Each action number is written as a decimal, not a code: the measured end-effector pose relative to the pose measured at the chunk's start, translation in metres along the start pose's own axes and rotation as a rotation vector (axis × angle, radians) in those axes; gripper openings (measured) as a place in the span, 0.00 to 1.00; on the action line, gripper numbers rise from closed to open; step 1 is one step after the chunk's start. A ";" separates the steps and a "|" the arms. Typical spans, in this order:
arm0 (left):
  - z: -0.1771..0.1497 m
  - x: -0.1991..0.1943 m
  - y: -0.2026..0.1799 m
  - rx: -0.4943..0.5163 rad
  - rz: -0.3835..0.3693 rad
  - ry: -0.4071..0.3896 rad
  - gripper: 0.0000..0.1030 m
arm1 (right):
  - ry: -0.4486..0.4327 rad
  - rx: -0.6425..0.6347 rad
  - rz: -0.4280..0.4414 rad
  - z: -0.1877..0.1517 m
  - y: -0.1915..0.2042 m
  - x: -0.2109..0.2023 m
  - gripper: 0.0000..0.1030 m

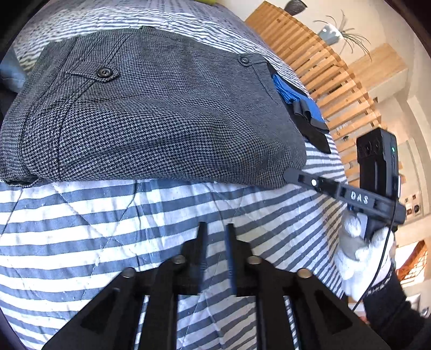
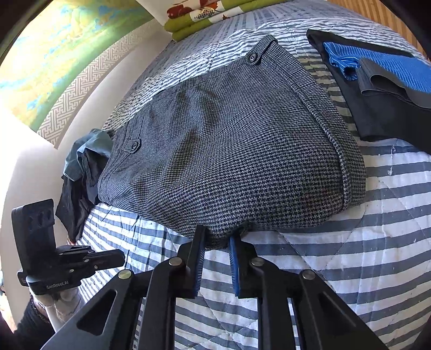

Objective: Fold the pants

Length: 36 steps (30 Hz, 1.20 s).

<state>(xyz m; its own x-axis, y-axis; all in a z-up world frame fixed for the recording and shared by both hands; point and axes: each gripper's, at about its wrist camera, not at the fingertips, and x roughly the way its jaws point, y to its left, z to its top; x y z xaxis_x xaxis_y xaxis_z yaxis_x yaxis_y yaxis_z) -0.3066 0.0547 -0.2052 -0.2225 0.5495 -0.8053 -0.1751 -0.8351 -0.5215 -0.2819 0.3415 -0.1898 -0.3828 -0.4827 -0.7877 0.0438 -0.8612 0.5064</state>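
Left wrist view — folded pants [image 1: 150, 113] on striped quilt [image 1: 107, 228], slatted wall [image 1: 323, 67] behind.

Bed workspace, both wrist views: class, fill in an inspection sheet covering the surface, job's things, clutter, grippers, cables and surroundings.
Surface: striped quilt, wrinkled.
Job's things: grey houndstooth pants lying folded on the quilt.
Clutter: blue and black garments beside the pants; dark clothes at the other end; green folded cloth.
Grippers: right gripper pinching the pants' near edge; left gripper open over bare quilt.
Cables: thin black cable by the gloved hand.
Surroundings: wooden slats, wall.
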 end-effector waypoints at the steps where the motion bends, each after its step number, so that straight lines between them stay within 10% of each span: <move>1: 0.006 0.004 0.001 -0.020 -0.012 -0.010 0.45 | 0.003 0.003 0.005 -0.001 0.000 0.000 0.15; 8: 0.027 0.026 0.016 -0.094 -0.001 -0.037 0.38 | 0.014 -0.010 -0.003 -0.004 -0.001 -0.005 0.15; 11: 0.031 0.031 0.026 -0.119 -0.025 -0.043 0.00 | 0.013 -0.019 -0.007 -0.004 -0.002 -0.006 0.15; 36: -0.121 -0.101 -0.051 0.126 -0.076 -0.013 0.00 | 0.021 -0.002 -0.038 -0.014 0.000 -0.017 0.15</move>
<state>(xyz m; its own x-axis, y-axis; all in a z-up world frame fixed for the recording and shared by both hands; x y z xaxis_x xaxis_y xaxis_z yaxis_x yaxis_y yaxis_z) -0.1596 0.0388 -0.1316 -0.2166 0.6116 -0.7609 -0.3107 -0.7821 -0.5402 -0.2623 0.3472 -0.1813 -0.3647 -0.4526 -0.8137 0.0311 -0.8793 0.4752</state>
